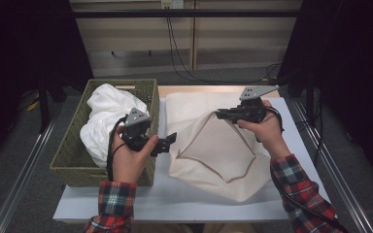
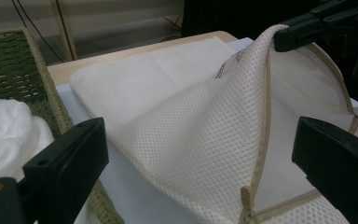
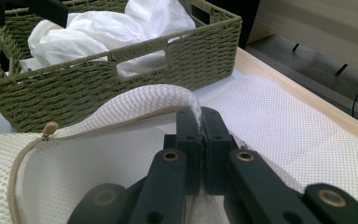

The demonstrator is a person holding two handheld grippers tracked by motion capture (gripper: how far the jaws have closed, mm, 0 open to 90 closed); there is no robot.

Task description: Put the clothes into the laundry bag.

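A cream mesh laundry bag [image 1: 209,145] lies on the white table top, its zippered mouth pulled up into a tent. My right gripper [image 1: 219,114] is shut on the bag's upper rim and lifts it; in the right gripper view the mesh [image 3: 168,95] is pinched between the jaws of the right gripper [image 3: 200,122]. My left gripper [image 1: 172,138] is open beside the bag's left edge, with nothing between its jaws. In the left gripper view the lifted mesh bag [image 2: 205,126] stands ahead of the open jaws. White cloth [image 1: 108,114] fills a green woven basket [image 1: 73,160] at the left.
The basket [image 3: 135,70] stands against the table's left side, next to the bag. A wooden strip [image 1: 199,89] runs along the table's far edge. Metal rails [image 1: 22,174] flank the table on the floor. Cables [image 1: 179,53] hang at the back.
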